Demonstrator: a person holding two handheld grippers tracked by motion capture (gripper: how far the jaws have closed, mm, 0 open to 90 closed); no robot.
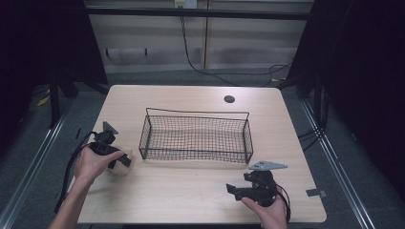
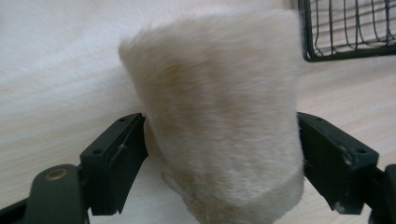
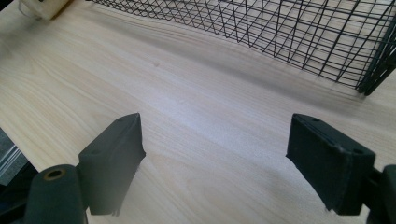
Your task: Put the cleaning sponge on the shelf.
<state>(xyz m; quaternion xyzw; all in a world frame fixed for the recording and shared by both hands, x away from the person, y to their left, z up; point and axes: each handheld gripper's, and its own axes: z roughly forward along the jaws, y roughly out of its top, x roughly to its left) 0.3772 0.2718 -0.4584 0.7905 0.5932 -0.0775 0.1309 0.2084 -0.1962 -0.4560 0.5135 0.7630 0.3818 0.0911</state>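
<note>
A beige furry object [image 2: 219, 107] rests on the wooden table, just off the left end of the black wire basket [image 1: 196, 136]. My left gripper [image 2: 220, 123] is shut on it, one black jaw pressed against each side; in the high view the left gripper [image 1: 122, 160] and the furry object [image 1: 119, 168] sit under a hand at the table's left. My right gripper [image 1: 232, 190] lies near the front right edge. In its own view the right gripper [image 3: 217, 123] stands open over bare wood, with nothing between the jaws.
The wire basket [image 3: 299, 37] stands in the table's middle, with its corner [image 2: 345, 32] close to the furry object. A round cable hole [image 1: 229, 99] sits at the back right. A piece of tape [image 1: 316, 193] marks the right front corner.
</note>
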